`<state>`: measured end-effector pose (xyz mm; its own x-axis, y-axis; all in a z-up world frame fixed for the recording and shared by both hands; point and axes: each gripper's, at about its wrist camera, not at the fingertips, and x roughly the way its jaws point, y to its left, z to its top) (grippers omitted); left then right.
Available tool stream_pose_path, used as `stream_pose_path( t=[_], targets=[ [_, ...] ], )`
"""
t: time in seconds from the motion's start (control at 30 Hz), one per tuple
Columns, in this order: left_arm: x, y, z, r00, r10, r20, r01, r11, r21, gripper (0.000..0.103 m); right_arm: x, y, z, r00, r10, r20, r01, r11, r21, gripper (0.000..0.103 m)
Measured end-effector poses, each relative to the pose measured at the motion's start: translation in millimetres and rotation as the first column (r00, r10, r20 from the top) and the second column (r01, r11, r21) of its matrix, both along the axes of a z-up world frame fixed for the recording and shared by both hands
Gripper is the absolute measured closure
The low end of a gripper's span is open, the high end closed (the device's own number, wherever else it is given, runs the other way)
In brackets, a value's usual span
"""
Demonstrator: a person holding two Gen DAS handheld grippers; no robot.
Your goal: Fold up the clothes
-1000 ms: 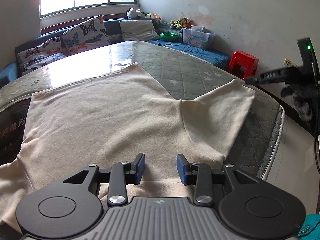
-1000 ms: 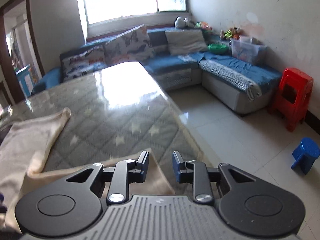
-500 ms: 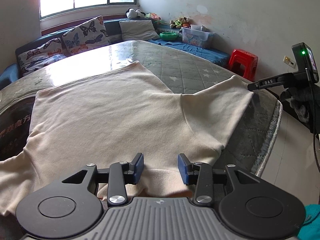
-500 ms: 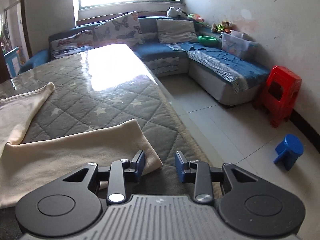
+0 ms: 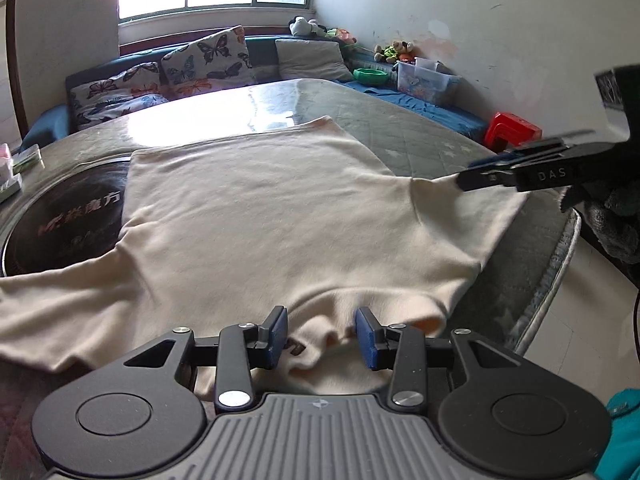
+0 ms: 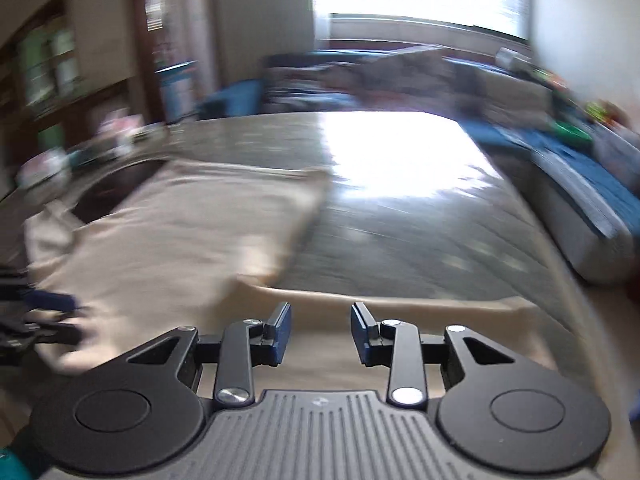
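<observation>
garment: cream shirt [image 5: 280, 216] spread flat on quilted surface [image 5: 420, 136], collar at near edge
my left gripper [image 5: 321, 332]: released, jaws apart over bunched collar fabric
my right gripper [image 6: 321, 334]: released, above right sleeve [image 5: 476, 216]; view blurred
handling: soft, light, limp, will sag and wrinkle
hold: I'd pinch sleeve cuff and shoulder seam

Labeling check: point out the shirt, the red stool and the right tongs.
shirt [image 5: 256, 216]: left wrist view, middle of the body.
red stool [image 5: 510, 128]: left wrist view, seat top.
right tongs [image 6: 320, 334]: right wrist view, midway between the tips.
</observation>
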<state>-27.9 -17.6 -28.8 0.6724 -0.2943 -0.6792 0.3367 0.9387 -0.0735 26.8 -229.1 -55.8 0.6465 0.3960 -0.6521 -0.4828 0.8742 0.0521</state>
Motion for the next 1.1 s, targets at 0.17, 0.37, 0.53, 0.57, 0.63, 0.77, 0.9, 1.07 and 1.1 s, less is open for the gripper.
stream_pose_path(
  t=[0.17,0.37,0.53,0.57,0.63,0.77,0.9,1.07,1.1],
  targets=[
    [-10,10,3,1.0,0.016,0.0,-0.016,1.0,-0.023,0.062,-9,54,-3,0.978,0.209,-0.024,-0.209,0.978,-0.016,0.07],
    [-20,27,15,0.998,0.056,0.04,-0.053,0.997,-0.059,0.062,-29,92,-11,0.932,0.359,-0.042,-0.361,0.93,-0.067,0.071],
    [-22,36,3,0.997,0.08,0.001,-0.079,0.996,-0.037,0.064,-45,101,-15,0.9,0.433,-0.05,-0.436,0.893,-0.11,0.071],
    [-23,37,0,0.997,0.081,-0.006,-0.081,0.996,-0.033,0.064,-49,101,-16,0.897,0.44,-0.046,-0.442,0.888,-0.125,0.071],
    [-25,38,1,0.997,0.077,-0.001,-0.077,0.996,-0.034,0.063,-54,100,-16,0.893,0.448,-0.04,-0.449,0.883,-0.139,0.071],
    [-21,47,7,0.996,0.091,0.008,-0.09,0.993,-0.072,0.063,-51,95,-6,0.902,0.43,-0.028,-0.43,0.897,-0.097,0.071],
    [-16,56,14,0.994,0.106,0.017,-0.103,0.988,-0.111,0.062,-47,97,-12,0.903,0.427,-0.053,-0.431,0.897,-0.097,0.071],
    [-17,64,24,0.994,0.1,0.052,-0.093,0.988,-0.121,0.061,-46,97,-15,0.897,0.437,-0.07,-0.442,0.892,-0.097,0.071],
    [-17,65,25,0.992,0.108,0.057,-0.102,0.989,-0.108,0.061,-46,97,-15,0.896,0.439,-0.069,-0.444,0.891,-0.095,0.071]
  ],
)
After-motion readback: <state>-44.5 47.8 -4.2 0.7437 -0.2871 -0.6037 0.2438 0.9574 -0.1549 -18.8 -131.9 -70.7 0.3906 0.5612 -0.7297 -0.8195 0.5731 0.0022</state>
